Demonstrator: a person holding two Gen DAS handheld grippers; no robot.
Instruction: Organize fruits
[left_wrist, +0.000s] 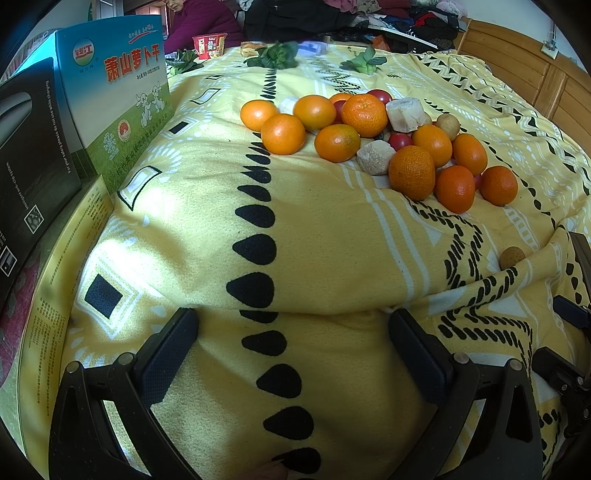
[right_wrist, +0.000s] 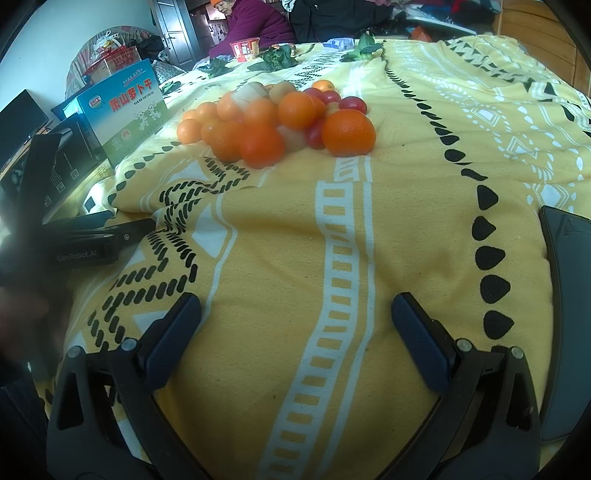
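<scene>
A pile of fruit lies on a yellow patterned blanket (left_wrist: 317, 229): several oranges (left_wrist: 282, 133), small red tomatoes (left_wrist: 399, 141), pale beige chunks (left_wrist: 404, 114) and small brown round fruits (left_wrist: 448, 125). One brown fruit (left_wrist: 512, 257) lies alone at the right, in a fold. My left gripper (left_wrist: 293, 354) is open and empty, well short of the pile. In the right wrist view the same pile shows, with a big orange (right_wrist: 348, 133) nearest. My right gripper (right_wrist: 295, 328) is open and empty too. The left gripper's body (right_wrist: 85, 240) shows at the left edge.
A blue and green carton (left_wrist: 122, 92) and a black box (left_wrist: 33, 155) stand along the blanket's left side. Leafy greens (left_wrist: 275, 55) and a red cup (left_wrist: 209, 45) sit at the far edge, where a person (right_wrist: 255, 26) sits. A dark flat object (right_wrist: 569, 295) lies at the right.
</scene>
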